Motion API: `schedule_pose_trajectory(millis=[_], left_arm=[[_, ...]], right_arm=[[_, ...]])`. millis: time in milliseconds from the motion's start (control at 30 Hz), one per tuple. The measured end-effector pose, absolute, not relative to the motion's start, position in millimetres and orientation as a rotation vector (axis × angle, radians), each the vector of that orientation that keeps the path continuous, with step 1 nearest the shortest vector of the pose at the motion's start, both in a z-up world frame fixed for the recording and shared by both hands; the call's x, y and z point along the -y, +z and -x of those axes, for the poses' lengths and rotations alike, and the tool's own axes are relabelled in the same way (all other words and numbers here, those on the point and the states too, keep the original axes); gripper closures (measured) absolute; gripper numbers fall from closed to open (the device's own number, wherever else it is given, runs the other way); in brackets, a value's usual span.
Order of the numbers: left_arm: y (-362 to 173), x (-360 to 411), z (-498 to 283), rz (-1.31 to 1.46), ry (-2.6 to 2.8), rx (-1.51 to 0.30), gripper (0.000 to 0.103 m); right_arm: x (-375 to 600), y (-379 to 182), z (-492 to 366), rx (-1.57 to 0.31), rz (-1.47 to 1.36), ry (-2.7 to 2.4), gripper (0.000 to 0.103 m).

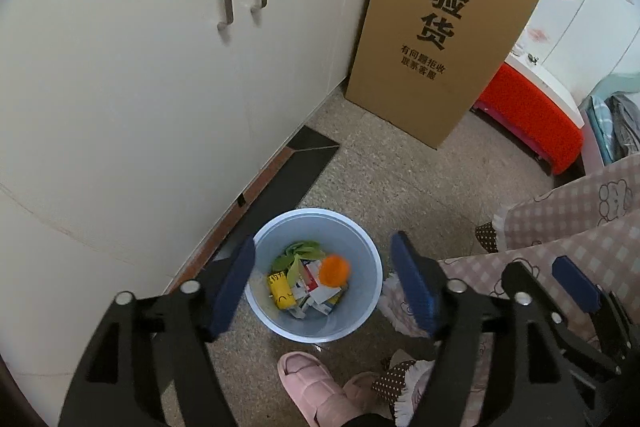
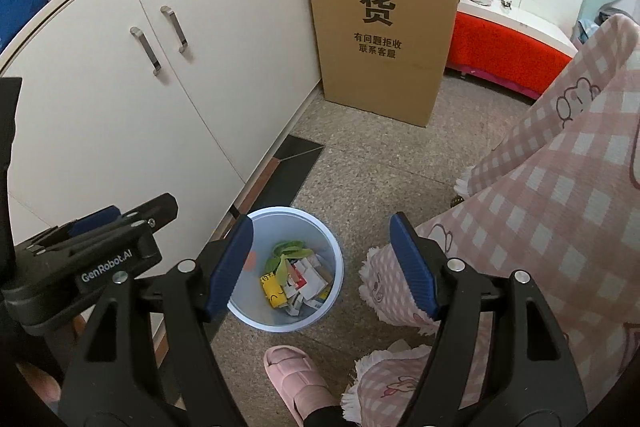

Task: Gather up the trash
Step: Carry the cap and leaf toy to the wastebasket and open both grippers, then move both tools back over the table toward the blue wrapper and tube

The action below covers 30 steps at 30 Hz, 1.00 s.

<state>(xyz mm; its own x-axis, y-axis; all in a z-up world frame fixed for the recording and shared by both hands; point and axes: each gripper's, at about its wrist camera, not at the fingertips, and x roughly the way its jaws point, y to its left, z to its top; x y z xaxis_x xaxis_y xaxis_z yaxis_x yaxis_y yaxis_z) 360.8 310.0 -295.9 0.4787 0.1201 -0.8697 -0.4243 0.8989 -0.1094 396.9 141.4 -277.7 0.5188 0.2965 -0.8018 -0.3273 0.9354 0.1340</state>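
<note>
A light blue trash bin (image 1: 360,323) stands on the floor below both grippers; it also shows in the right wrist view (image 2: 256,315). Inside lie green leaves (image 1: 298,253), an orange ball (image 1: 335,270), a yellow carton (image 1: 282,291) and several torn paper packets (image 1: 316,297). My left gripper (image 1: 324,287) is open and empty, held above the bin. My right gripper (image 2: 322,263) is open and empty too, also above the bin; its body shows at the right edge of the left wrist view (image 1: 576,287). The left gripper's body shows at the left of the right wrist view (image 2: 100,251).
White cabinet doors (image 1: 160,87) with metal handles stand close on the left. A tall cardboard box (image 1: 440,39) leans at the back. A red-covered bench (image 1: 532,119) is far right. The person's pink checked clothing (image 2: 540,207) and pink slipper (image 1: 308,383) are beside the bin.
</note>
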Motion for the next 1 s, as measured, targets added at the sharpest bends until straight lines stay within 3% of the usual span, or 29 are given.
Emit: schedule_pose_trajectory(millis=[600,1000], left_arm=[[-281,-312,-339,0.288,0.376,-1.008,0.030],[-180,-310,-268,0.281,0.477,-0.788,0.027]], right_arm=[[-150,-261,-382,-0.946,0.052,0.427,0.033],[-124,-163,-317,-0.787,0.015,0.512,0.033]])
